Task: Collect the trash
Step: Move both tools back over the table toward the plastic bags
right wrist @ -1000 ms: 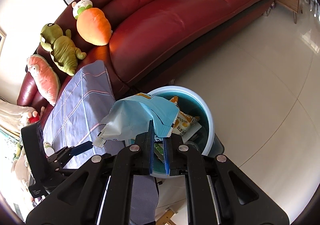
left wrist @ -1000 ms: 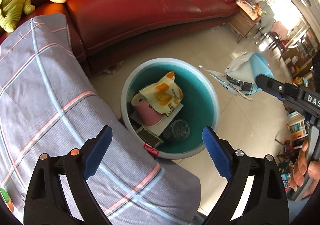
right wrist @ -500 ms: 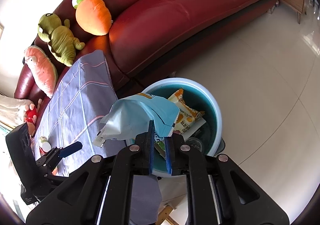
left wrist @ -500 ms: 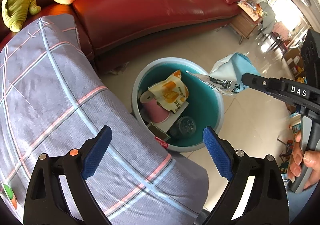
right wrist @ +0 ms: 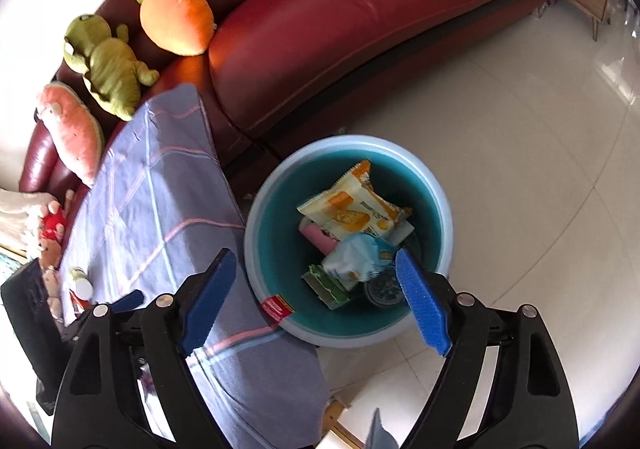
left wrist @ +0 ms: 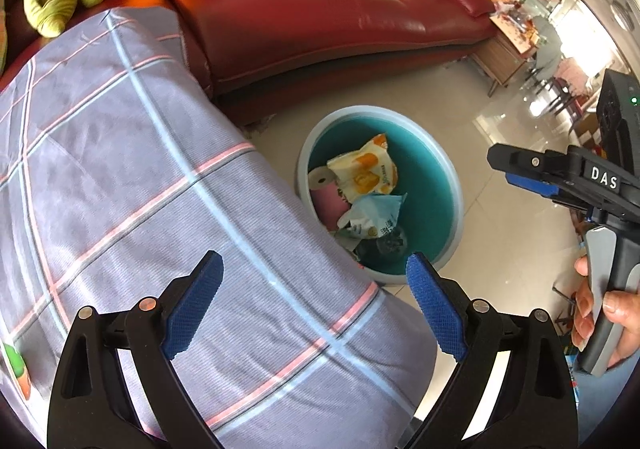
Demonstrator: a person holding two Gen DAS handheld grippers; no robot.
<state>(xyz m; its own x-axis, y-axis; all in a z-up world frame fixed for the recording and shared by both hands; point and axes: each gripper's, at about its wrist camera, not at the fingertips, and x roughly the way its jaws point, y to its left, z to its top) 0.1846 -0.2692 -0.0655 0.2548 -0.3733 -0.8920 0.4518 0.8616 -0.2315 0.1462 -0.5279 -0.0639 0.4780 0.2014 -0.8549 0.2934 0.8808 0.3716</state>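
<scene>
A round teal bin [left wrist: 436, 185] [right wrist: 436, 189] stands on the tiled floor beside the table. In it lie a light blue wrapper [left wrist: 372, 215] [right wrist: 356, 255], a yellow snack bag [left wrist: 364, 171] [right wrist: 352, 209], a pink roll [left wrist: 326, 197] and other trash. My right gripper [right wrist: 316, 297] is open and empty, above the bin's near rim; it also shows in the left wrist view [left wrist: 520, 169]. My left gripper [left wrist: 316, 305] is open and empty above the table's corner.
A grey checked cloth [left wrist: 140, 177] [right wrist: 160, 209] covers the table left of the bin. A red leather sofa [left wrist: 320, 17] [right wrist: 360, 17] runs behind, with plush toys [right wrist: 108, 77] and books on it. A small bottle [right wrist: 82, 283] stands on the table. A wooden side table [left wrist: 504, 57] is far right.
My right gripper has opened and the light blue wrapper has dropped into the bin. The left gripper has drifted left over the cloth.
</scene>
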